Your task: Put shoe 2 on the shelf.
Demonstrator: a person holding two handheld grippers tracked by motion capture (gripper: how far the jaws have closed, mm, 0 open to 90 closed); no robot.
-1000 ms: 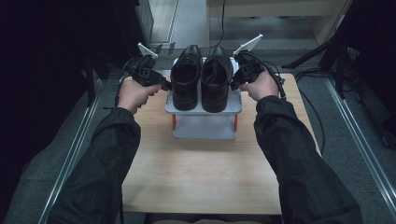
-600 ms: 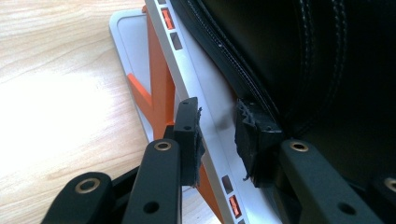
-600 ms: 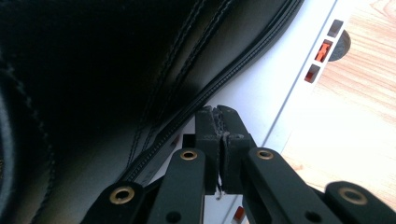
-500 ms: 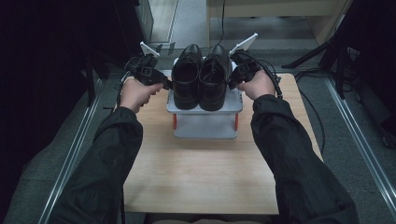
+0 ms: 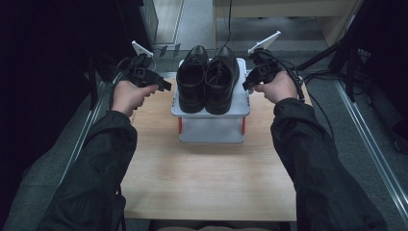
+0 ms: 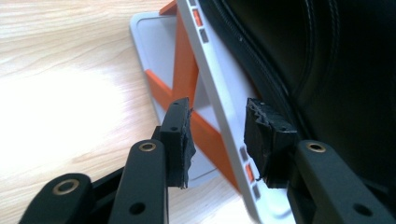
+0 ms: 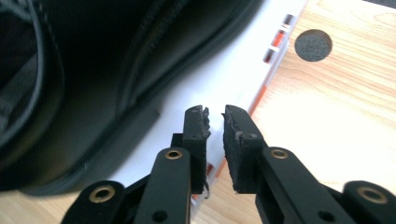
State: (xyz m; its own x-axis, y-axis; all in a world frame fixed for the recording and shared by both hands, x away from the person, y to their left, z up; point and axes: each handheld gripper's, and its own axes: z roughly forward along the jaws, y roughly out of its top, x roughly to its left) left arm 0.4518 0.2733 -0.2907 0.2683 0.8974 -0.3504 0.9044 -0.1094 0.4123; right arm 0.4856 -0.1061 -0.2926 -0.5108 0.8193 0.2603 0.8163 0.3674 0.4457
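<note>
The room sits mostly dark; from above, the table (image 5: 207, 178) catches a soft, even glow while the floor at both sides falls into near black. The black shoes (image 5: 208, 79) swallow the light and show almost no detail, and the picture is slightly soft and grainy. In the left gripper view a bright patch burns out the wood grain. In both gripper views the jaws are sharp enough, while the shoe leather close behind them blurs into a dark mass.

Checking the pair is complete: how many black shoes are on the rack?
2, side by side on top of the white rack: left shoe, right shoe. None visible on its lower shelf, though it's partly hidden.
</note>
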